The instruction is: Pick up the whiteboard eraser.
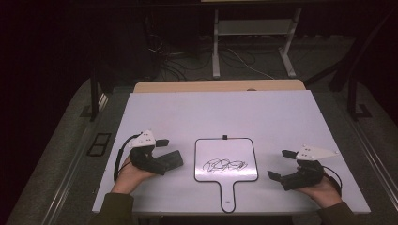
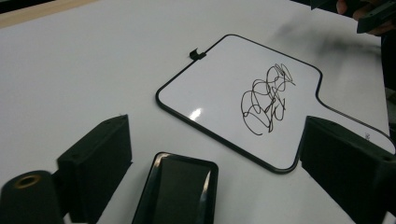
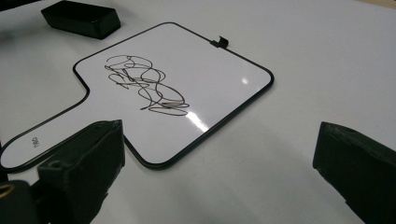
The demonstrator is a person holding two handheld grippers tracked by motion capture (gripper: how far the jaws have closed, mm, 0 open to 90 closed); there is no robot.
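- The left gripper (image 1: 162, 151) has its jaws apart around a black rectangular eraser block (image 2: 177, 191) that lies flat on the table; the pads do not press it yet. If they close off-centre, the smooth block could slip out or turn sideways.
- The right gripper (image 1: 282, 164) hovers with its jaws wide apart and empty, just beside the small white paddle-shaped whiteboard with a thin black frame (image 1: 226, 161). The board lies loose between the two grippers, so wiping could push it away unless that gripper holds it.
- A black scribble (image 2: 266, 99) sits in the middle of the board; a light wipe may leave marks.
- The white matte tabletop (image 1: 211, 112) is otherwise bare. The room behind is dark, with cables (image 1: 234, 58) on the floor.
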